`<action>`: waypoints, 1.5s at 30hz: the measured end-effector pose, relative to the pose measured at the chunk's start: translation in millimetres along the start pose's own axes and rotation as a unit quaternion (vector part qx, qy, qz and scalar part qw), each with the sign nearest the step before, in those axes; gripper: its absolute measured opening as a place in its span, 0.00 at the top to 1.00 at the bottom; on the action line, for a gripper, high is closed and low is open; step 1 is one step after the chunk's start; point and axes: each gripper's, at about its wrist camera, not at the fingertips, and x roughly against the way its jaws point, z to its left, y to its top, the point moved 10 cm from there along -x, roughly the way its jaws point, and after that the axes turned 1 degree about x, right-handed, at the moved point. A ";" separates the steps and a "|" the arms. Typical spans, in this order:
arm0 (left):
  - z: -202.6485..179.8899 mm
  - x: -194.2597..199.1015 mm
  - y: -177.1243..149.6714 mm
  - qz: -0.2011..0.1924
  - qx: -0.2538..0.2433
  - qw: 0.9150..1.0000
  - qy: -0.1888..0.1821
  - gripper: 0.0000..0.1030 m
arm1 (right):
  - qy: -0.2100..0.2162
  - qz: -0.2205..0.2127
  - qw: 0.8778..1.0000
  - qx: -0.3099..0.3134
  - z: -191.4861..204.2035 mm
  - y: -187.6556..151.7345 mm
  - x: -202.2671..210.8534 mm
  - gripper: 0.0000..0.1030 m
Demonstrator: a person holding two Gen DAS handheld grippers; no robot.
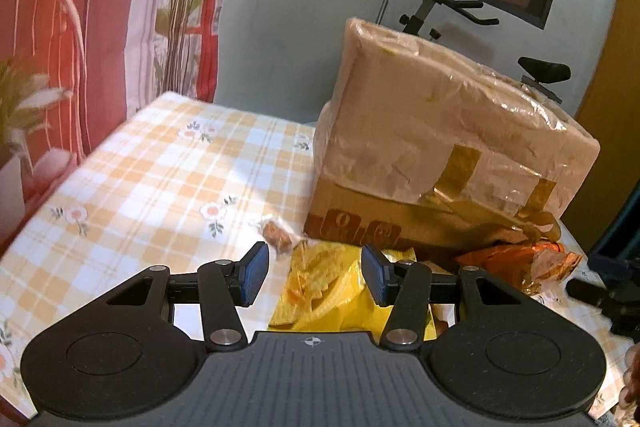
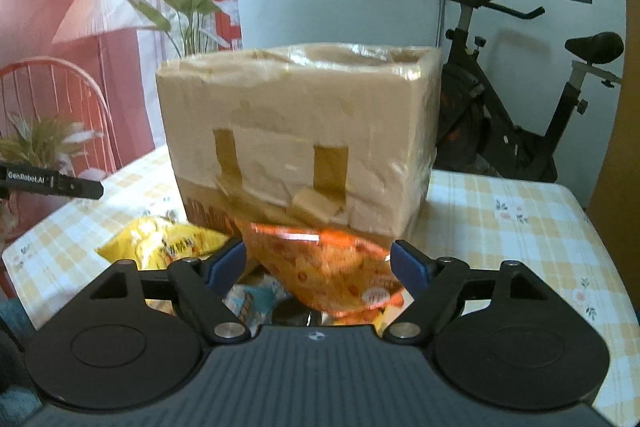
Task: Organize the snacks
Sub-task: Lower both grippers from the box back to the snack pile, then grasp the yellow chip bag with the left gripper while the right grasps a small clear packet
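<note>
Left wrist and right wrist views, one moment of snack sorting. I have both claws low over a small heap of packets at the foot of the taped cardboard box (image 2: pixel 300 143), which stands on the counter (image 1: pixel 132 171) under a checked cloth. My left claw (image 1: pixel 316 277) is spread wide and holds nothing; the yellow snack bag (image 1: pixel 320 287) lies flat on the counter beneath and between its pads. A small wrapped sweet (image 1: pixel 277 231) lies just beyond the left pad, near the box's base. My right claw (image 2: pixel 320 263) is likewise spread, with the orange snack bag (image 2: pixel 332 267) tilted up between its pads; I cannot tell whether either pad touches the bag, and the jaws are plainly not closed on it.

Step in hand, as I judge it: picking up packets, none yet secured. The next move calls for closing the right claw on the orange bag's crinkly body without crushing it, then carrying it to the box.

Containers: the box appears open at the top in the right wrist view; its contents are hidden. More wrappers lie under the orange bag, too blurred to name.
</note>
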 end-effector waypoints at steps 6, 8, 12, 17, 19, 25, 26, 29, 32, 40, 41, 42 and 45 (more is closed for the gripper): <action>0.1 -1.7 -8.9 0.006 -0.001 1.000 0.004 0.48 | -0.008 0.060 0.998 0.012 0.4 -35.3 -19.4 0.21; 0.5 -1.5 -9.8 0.006 -0.004 1.000 0.006 0.48 | -0.014 0.084 0.996 0.003 -3.1 -47.6 -26.5 0.21; 1.6 -2.3 -12.6 0.010 -0.001 1.000 0.009 0.48 | -0.024 0.122 0.992 -0.020 -13.2 -68.6 -37.8 0.21; -0.3 -2.5 -13.3 0.011 -0.003 1.000 0.009 0.48 | -0.048 0.150 0.987 -0.026 -21.0 -80.0 -52.2 0.21; -0.6 -2.8 -13.8 0.012 -0.004 1.000 0.008 0.48 | -0.059 0.159 0.985 -0.040 -25.9 -82.5 -57.7 0.21; 1.0 -2.8 -15.1 0.014 -0.002 1.000 0.011 0.48 | -0.068 0.167 0.983 -0.036 -26.8 -86.3 -65.9 0.21; 1.3 -2.8 -15.2 0.014 -0.001 1.000 0.011 0.48 | -0.066 0.165 0.984 -0.027 -24.1 -86.5 -65.4 0.21; 0.5 -2.7 -16.3 0.015 -0.001 1.000 0.011 0.48 | -0.050 0.162 0.985 -0.016 -16.9 -90.4 -60.3 0.21; 0.2 -3.1 -17.8 0.016 0.000 1.000 0.008 0.48 | -0.033 0.158 0.987 -0.005 -9.5 -94.0 -54.5 0.21; -2.5 -3.0 -20.1 0.018 -0.002 1.000 0.005 0.48 | 0.034 0.169 0.985 0.004 18.0 -100.9 -40.4 0.21; -2.4 -2.9 -20.1 0.018 -0.001 1.000 0.005 0.48 | 0.045 0.171 0.984 0.004 21.6 -100.7 -38.9 0.24; -2.1 -2.7 -20.2 0.017 -0.001 1.000 0.004 0.48 | 0.052 0.171 0.984 0.002 23.5 -99.0 -39.0 0.27; -0.7 -2.1 -20.5 0.017 0.000 1.000 0.005 0.48 | 0.053 0.156 0.986 -0.009 20.9 -90.7 -35.2 0.29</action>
